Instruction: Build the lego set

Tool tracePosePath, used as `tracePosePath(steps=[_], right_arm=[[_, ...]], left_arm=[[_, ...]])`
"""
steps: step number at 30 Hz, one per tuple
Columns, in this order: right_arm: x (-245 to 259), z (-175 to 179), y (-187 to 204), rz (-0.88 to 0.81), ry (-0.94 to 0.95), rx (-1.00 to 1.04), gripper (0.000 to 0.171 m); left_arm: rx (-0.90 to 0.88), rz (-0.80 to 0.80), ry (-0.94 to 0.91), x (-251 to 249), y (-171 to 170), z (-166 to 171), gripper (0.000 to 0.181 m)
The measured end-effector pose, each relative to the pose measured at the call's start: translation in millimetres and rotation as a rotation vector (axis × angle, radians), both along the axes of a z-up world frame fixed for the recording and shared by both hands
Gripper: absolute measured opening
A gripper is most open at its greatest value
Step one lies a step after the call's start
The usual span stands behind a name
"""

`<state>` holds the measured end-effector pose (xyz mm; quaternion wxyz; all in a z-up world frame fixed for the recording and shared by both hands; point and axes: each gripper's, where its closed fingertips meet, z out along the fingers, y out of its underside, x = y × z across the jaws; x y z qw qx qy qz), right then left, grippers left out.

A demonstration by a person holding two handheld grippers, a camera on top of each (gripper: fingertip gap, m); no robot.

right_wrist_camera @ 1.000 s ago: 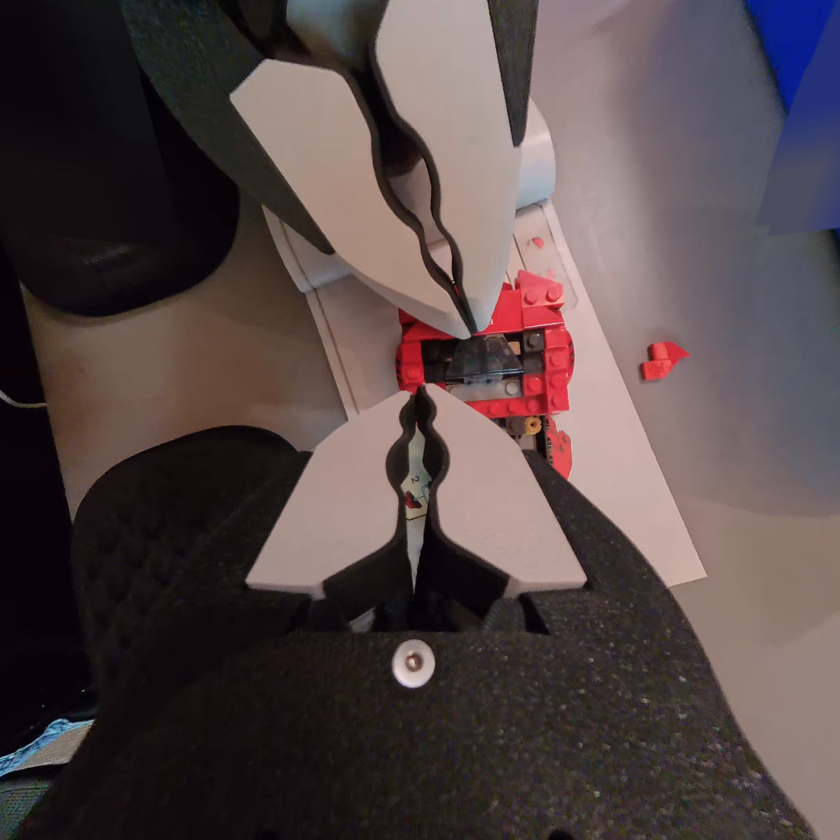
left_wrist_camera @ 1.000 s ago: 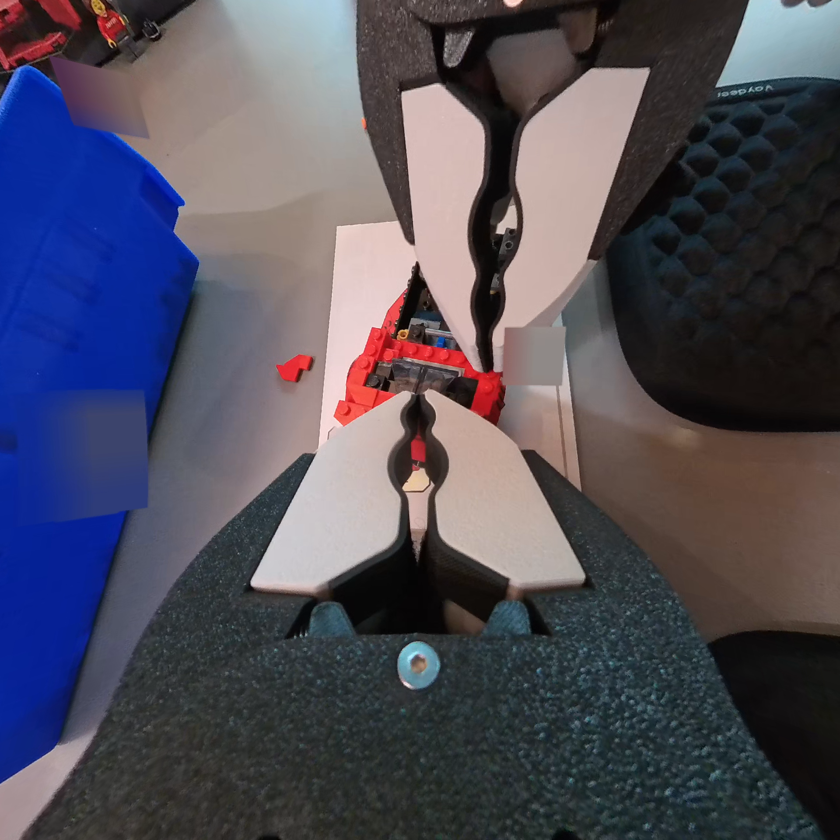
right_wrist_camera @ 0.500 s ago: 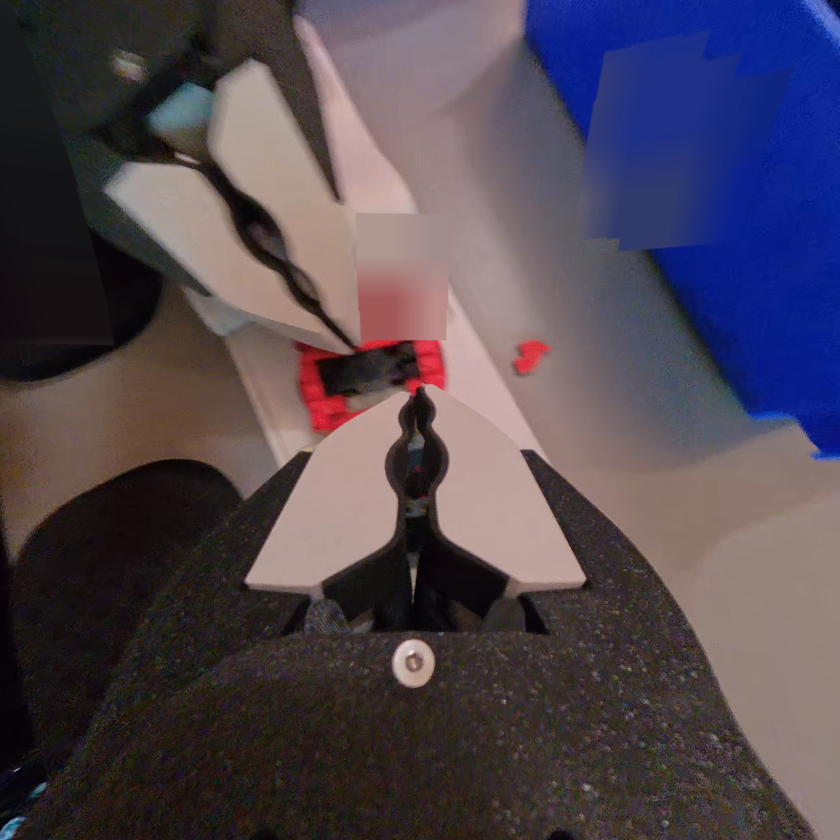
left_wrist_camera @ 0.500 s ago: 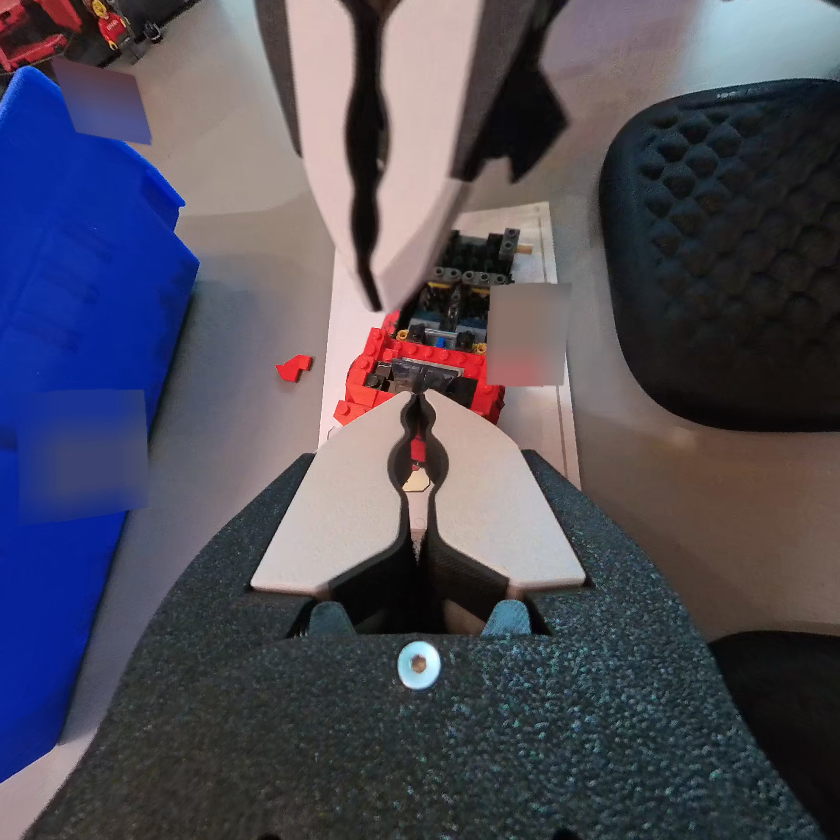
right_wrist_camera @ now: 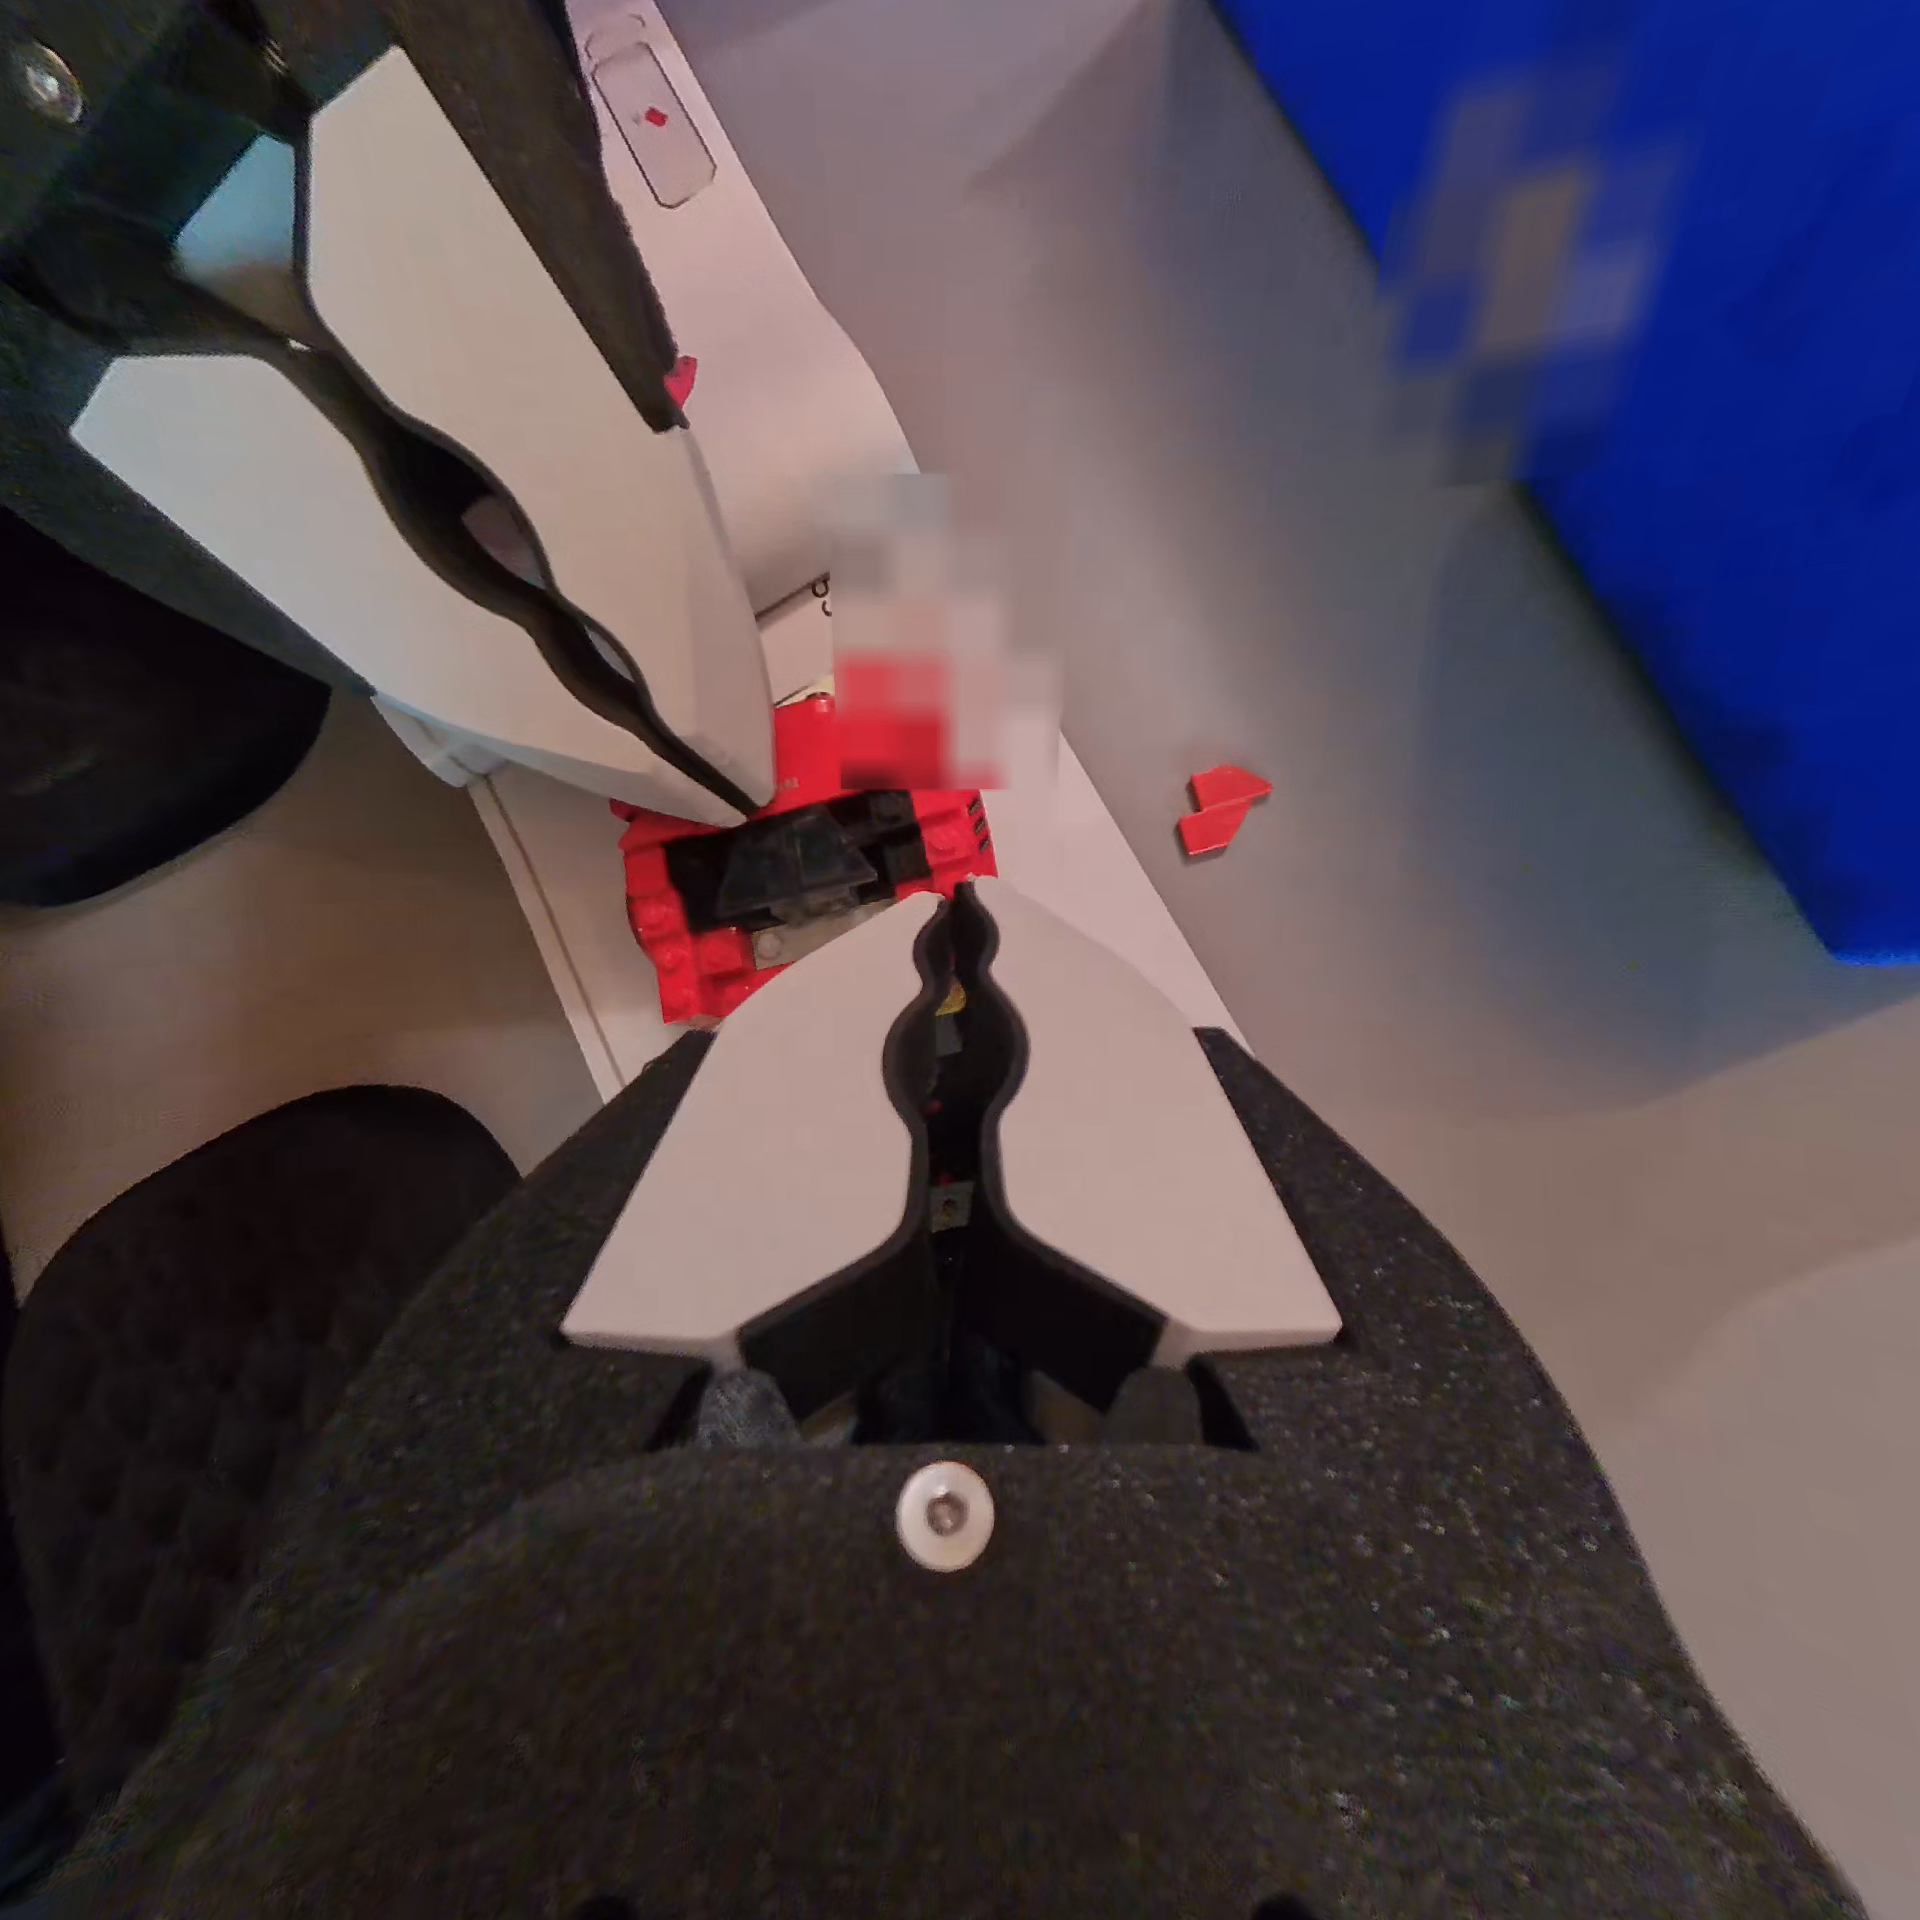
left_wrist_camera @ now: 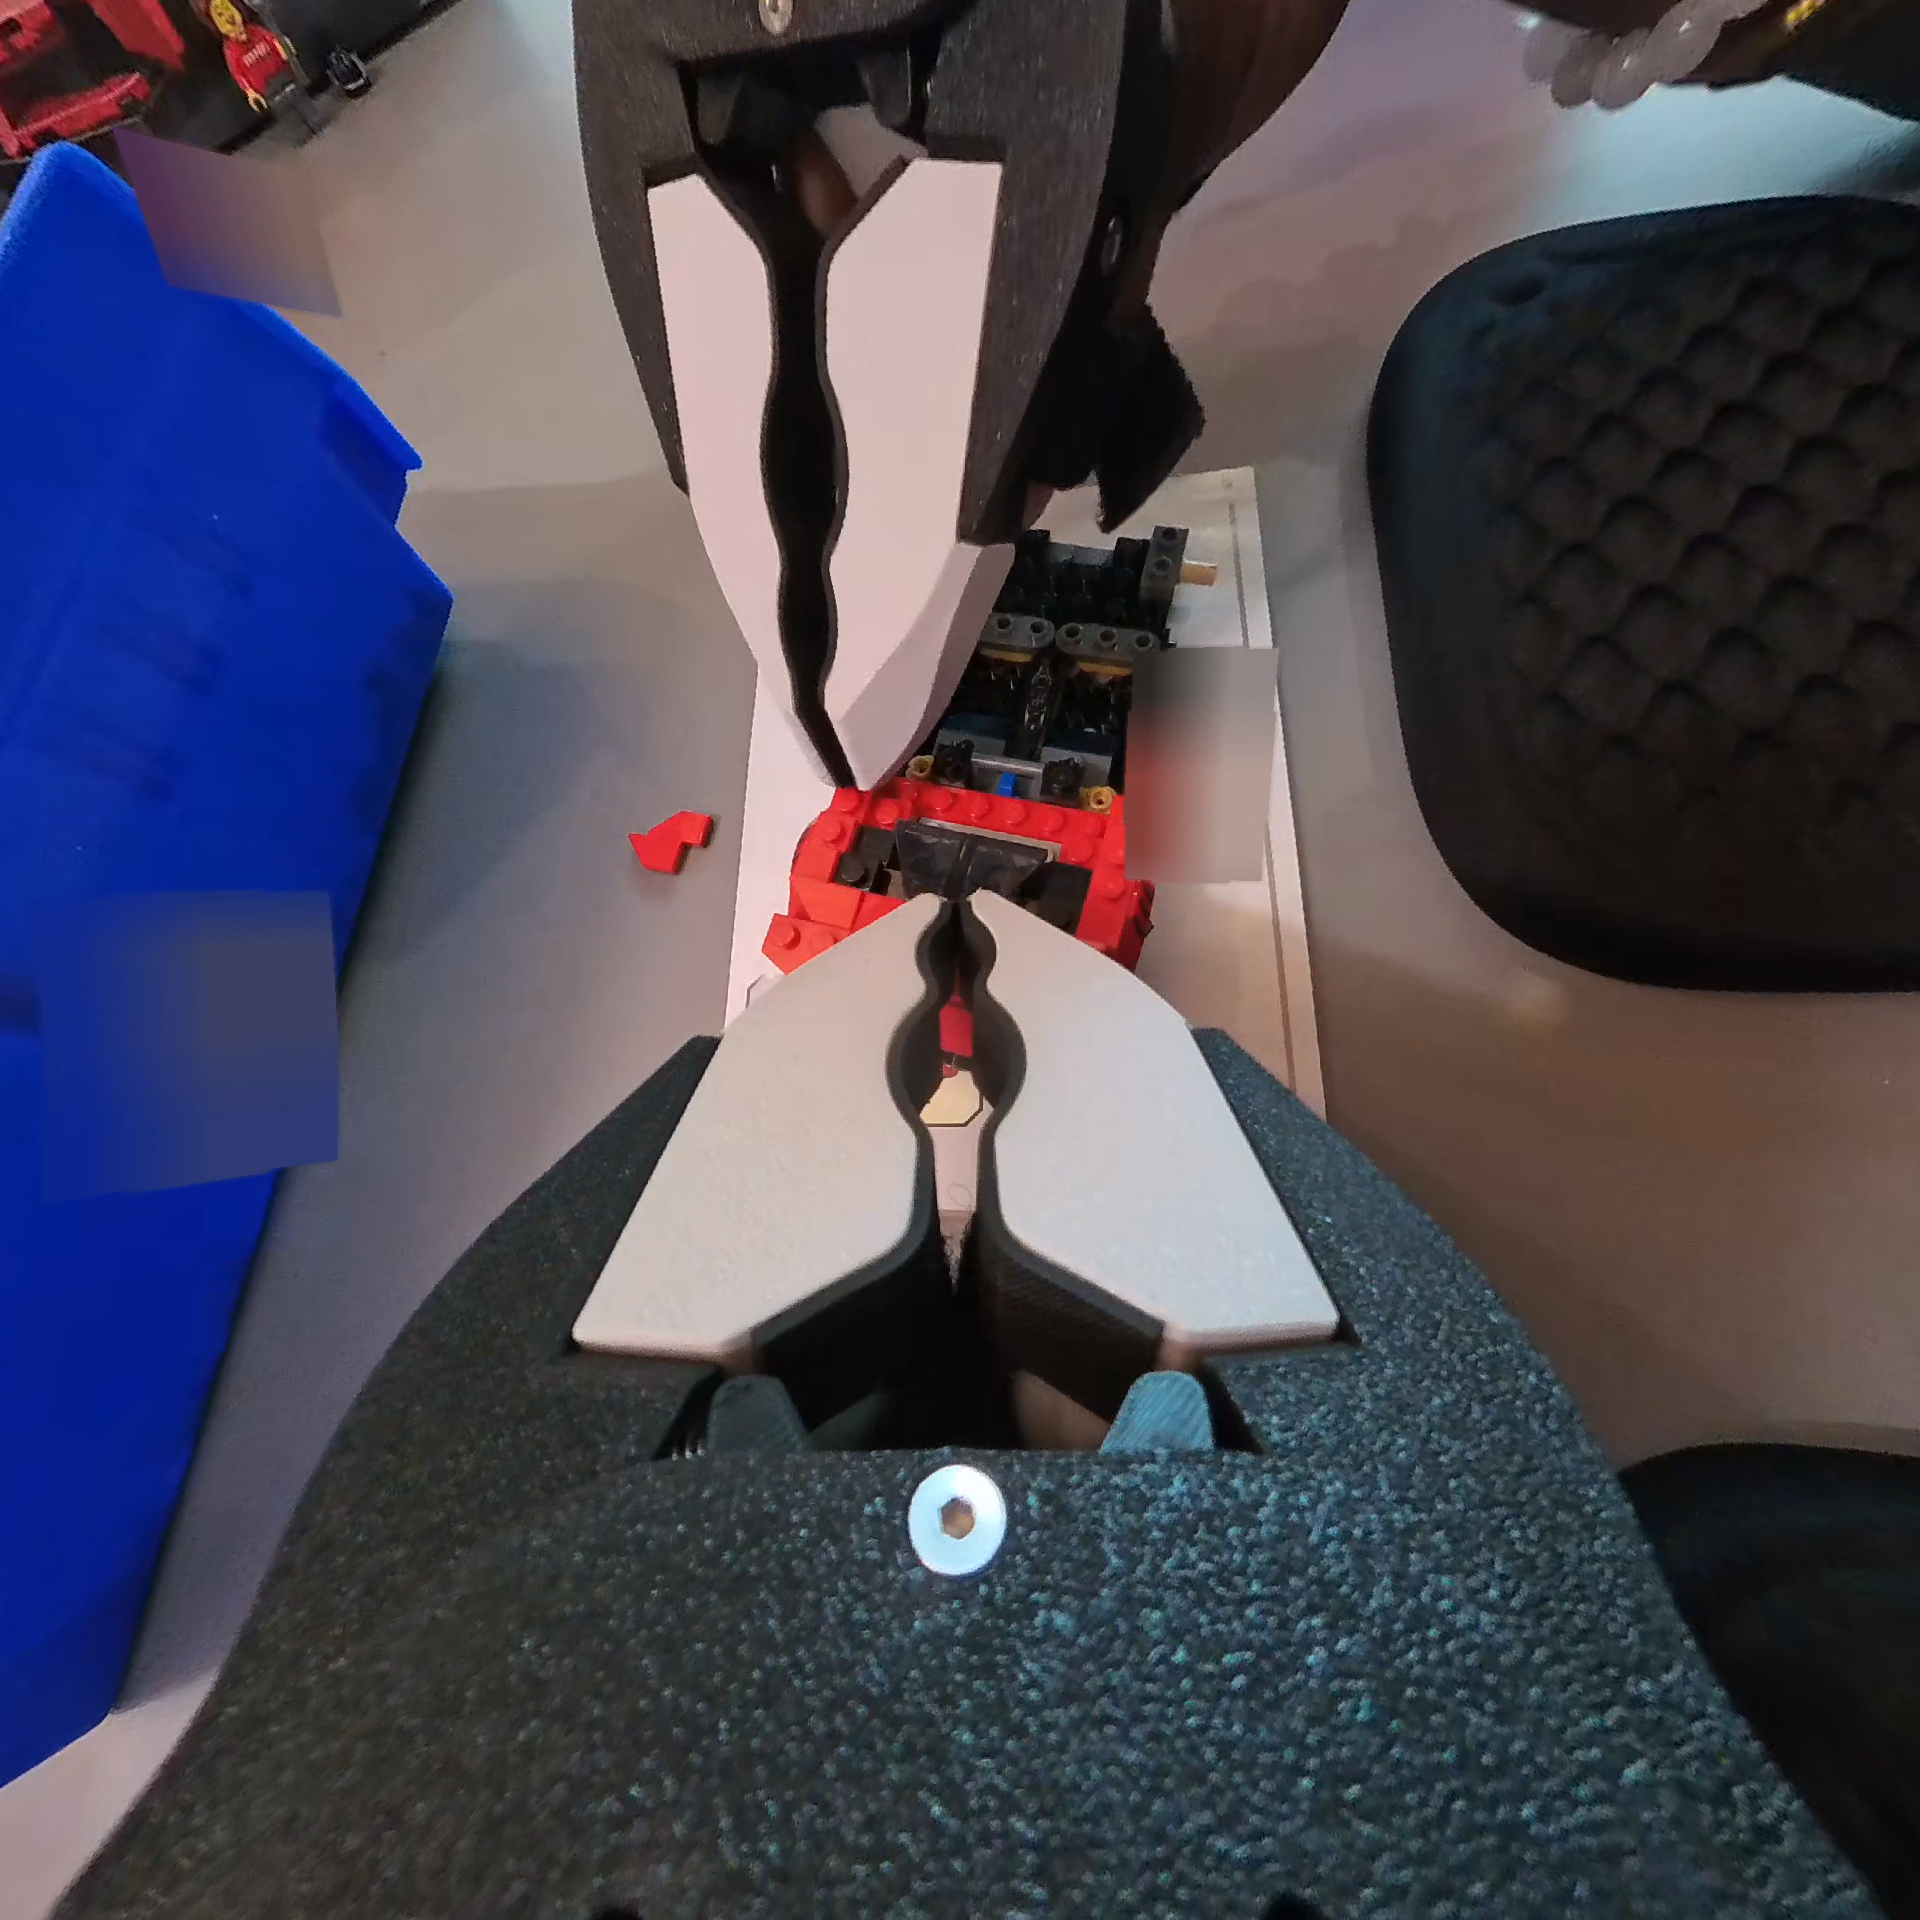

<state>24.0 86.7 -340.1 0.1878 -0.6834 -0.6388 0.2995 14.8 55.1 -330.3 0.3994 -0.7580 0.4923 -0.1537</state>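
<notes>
Red plastic car (left_wrist_camera: 961, 862) sits just past our closed, empty left claw (left_wrist_camera: 954, 912), right claw (left_wrist_camera: 847, 774) also pinched shut at its far-left corner; we judge it light, rigid, pop-apart, so grip the studded side walls, not the windscreen (right_wrist_camera: 795, 868).

The red Lego car (left_wrist_camera: 961, 868) is hemmed between both shut tools. A blue bin (left_wrist_camera: 177, 831) walls one side and a black cushion (left_wrist_camera: 1662, 582) the other; bare tabletop (left_wrist_camera: 561, 987) around the loose red piece (left_wrist_camera: 670, 840) stays passable.
</notes>
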Motion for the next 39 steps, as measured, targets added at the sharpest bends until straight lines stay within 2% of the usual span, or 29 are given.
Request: tracePosePath(steps=[12, 16, 22, 35, 39], right_arm=[[0, -1, -1, 0.019, -0.063, 0.114, 0.0], [-18, 26, -13, 0.047, 0.103, 0.036, 0.0], [-27, 10, -7, 0.048, 0.024, 0.088, 0.0], [-26, 7, -10, 0.035, -0.08, 0.117, 0.001], [-29, 7, -16, 0.08, -0.103, 0.137, 0.0]], left_arm=[[0.007, 0.002, 0.032, 0, -1, 0, 0.0], [0.01, 0.009, 0.038, 0, -2, 0, 0.0], [0.001, 0.008, 0.031, 0, -2, 0, 0.0], [-0.003, 0.004, 0.011, 0, -3, 0, 0.0], [-0.003, 0.003, 0.015, 0, -3, 0, 0.0]])
